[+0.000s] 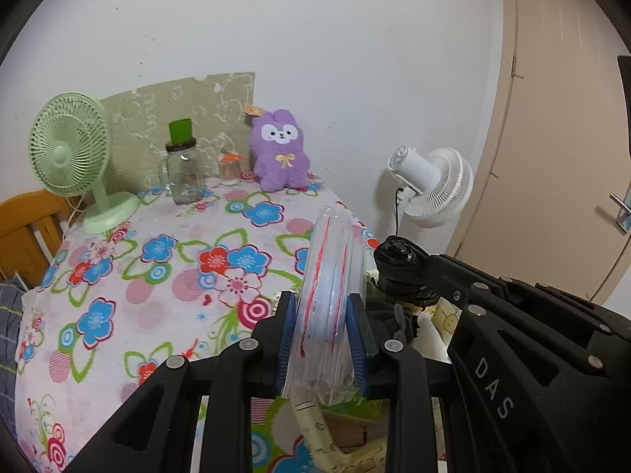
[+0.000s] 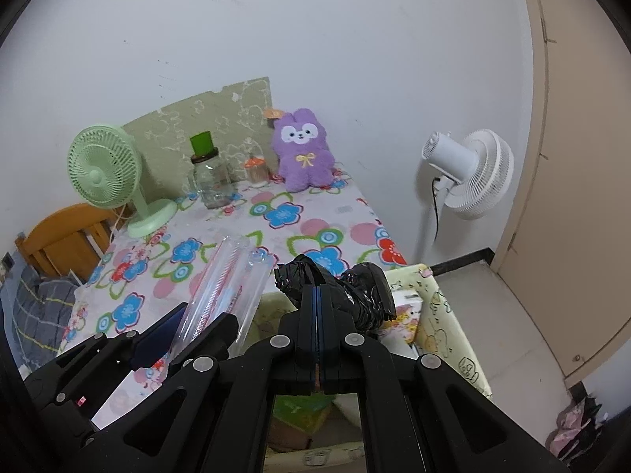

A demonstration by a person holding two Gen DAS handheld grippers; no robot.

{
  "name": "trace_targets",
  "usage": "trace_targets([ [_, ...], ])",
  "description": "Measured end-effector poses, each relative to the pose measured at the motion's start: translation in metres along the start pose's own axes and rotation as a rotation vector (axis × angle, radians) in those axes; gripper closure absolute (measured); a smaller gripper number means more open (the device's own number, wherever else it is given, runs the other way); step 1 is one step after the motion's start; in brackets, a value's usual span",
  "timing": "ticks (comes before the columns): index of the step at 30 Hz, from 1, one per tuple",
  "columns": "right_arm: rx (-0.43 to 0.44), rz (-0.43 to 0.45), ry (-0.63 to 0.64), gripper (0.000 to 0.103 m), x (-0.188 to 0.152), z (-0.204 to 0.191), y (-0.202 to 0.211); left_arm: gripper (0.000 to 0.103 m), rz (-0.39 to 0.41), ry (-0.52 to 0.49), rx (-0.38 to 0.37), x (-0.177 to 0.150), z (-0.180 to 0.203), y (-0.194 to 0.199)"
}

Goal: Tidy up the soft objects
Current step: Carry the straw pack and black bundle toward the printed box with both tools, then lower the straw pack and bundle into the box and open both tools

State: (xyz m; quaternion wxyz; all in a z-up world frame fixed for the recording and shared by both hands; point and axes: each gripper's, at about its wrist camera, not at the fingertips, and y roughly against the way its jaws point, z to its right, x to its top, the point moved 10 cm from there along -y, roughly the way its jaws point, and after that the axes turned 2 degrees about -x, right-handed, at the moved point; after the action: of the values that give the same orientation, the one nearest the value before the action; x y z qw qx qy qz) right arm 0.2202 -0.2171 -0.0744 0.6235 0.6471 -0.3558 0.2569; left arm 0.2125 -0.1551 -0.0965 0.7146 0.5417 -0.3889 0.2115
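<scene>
We are looking steeply down from each wrist, close above the near edge of the floral table (image 1: 130, 260); both views are facing the purple plush (image 1: 279, 149) (image 2: 303, 149) beyond it; both are sharing it.

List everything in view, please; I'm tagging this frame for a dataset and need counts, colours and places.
Clear plastic bag: 1, transparent with red lines, clamped in left gripper.
Black plastic bag: 1, black, crumpled, at the right gripper's tips.
Plush toy: 1, purple, table's far end against wall.
Desk fan: 1, green, table's far left.
Glass jar: 1, clear, green lid, between fan and plush.
Small jar: 1, orange top, beside plush.
Table: 1, floral cloth.
Standing fan: 1, white, floor right of table.
Left gripper: black, shut on clear bag.
Right gripper: black, shut.
</scene>
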Motion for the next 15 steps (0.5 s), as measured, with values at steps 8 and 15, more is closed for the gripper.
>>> trace_targets([
  [8, 0.015, -0.045, -0.014, 0.100, -0.011, 0.015, -0.012, 0.077, -0.046, 0.008, -0.014, -0.010, 0.011, -0.018],
  [15, 0.036, -0.094, -0.016, 0.100, -0.024, 0.023, -0.024, 0.072, -0.094, 0.015, -0.012, -0.023, 0.015, -0.034],
])
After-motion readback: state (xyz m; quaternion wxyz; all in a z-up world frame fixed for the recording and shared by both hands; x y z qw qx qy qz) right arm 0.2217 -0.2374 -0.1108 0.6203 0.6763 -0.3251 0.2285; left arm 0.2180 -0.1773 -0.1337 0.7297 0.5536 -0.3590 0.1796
